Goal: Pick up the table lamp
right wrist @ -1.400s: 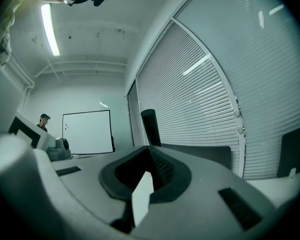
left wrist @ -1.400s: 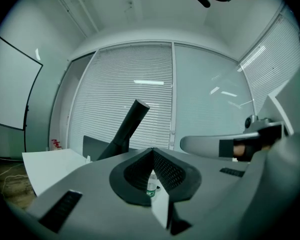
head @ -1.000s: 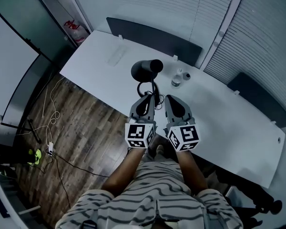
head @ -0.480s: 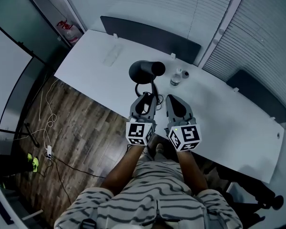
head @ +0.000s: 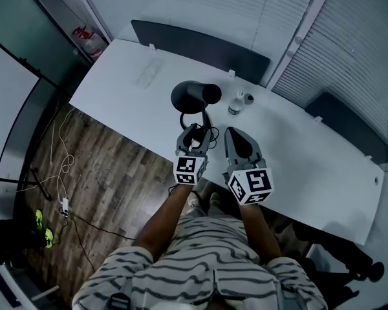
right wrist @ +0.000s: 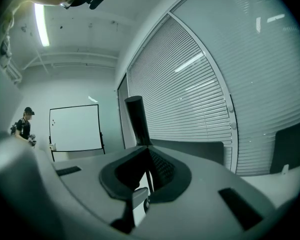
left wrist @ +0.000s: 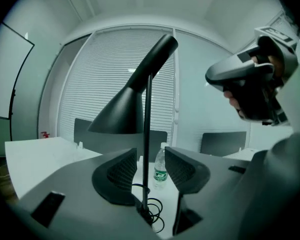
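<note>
Nearest us is the person in the striped shirt (head: 200,270), both forearms stretched out over the edge of the white table (head: 129,89). The left gripper (head: 195,133) sits low at the table's near edge and its jaws are opening. They are spread wide now, with the thin black stem of the table lamp (head: 195,95) standing in the gap. The stem runs closer to the left pad, and neither pad is pressing on it. Beside it, the right gripper (head: 232,134) is held higher. Its jaws are drawn together with the tips meeting, and there is nothing between them.

The lamp stands upright on the table just ahead of the left gripper, with its cone-shaped shade tilted and angled off to the left. Its black cable (left wrist: 159,207) lies in loose coils on the tabletop around the foot of the stem.

A little beyond the lamp, to the right, a clear water bottle (head: 235,105) with a green label stands upright, apart from the lamp. Along the far edge of the table runs a dark partition panel (head: 200,44), and behind that, slatted blinds (head: 200,5) cover the glass wall. Off to the left, loose wires trail over the wooden floor (head: 97,166). Farther back, a whiteboard (right wrist: 75,129) stands on a frame, with another person (right wrist: 24,126) next to it.
</note>
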A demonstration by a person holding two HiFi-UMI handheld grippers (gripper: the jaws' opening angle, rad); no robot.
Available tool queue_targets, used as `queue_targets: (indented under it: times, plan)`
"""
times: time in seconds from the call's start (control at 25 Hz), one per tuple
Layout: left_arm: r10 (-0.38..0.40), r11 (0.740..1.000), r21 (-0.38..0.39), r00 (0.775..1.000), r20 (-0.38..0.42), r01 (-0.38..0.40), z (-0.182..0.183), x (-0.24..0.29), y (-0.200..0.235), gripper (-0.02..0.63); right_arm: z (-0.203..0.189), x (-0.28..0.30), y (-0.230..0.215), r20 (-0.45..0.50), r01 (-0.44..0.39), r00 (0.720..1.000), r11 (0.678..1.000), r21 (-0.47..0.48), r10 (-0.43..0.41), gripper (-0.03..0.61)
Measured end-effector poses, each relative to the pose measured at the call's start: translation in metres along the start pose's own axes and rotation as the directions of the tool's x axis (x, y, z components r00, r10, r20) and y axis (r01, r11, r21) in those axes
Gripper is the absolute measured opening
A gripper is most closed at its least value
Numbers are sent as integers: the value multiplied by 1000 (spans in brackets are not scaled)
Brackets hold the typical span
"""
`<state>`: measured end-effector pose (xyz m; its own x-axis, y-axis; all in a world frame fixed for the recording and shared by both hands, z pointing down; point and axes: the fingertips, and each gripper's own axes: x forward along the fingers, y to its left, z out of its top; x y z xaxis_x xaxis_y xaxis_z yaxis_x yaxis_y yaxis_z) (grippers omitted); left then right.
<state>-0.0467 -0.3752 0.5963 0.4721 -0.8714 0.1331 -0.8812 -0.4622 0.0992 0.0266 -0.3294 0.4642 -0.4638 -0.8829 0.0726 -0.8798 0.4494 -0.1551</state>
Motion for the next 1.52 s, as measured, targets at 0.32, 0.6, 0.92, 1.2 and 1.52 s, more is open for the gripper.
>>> queue_targets:
  times: [0.32,0.6,0.92,1.2,1.52]
  plan:
    - [-22,1000,7,1000,-15,22,-17,26,12,137,-2,0,-10,-4,23,1000,1000,2,-23,11]
    - [-31,1000,-1,999,-26,31,-24,34,14,103,-5,1,-17,-9,42,999,999,3,-42,11]
    - [-42,998,40,998,-44,44,-27,43,8,46,-8,-3,-24,-18,64,998,998,2,-64,11]
    - [-35,997,67,996,-87,41,-26,42,9,41,-12,1,-29,-24,71,997,997,4,-70,11]
    - [-33,997,60,993,-114,40,-22,47,15,40,-5,9,-34,-14,75,997,997,-19,-75,11]
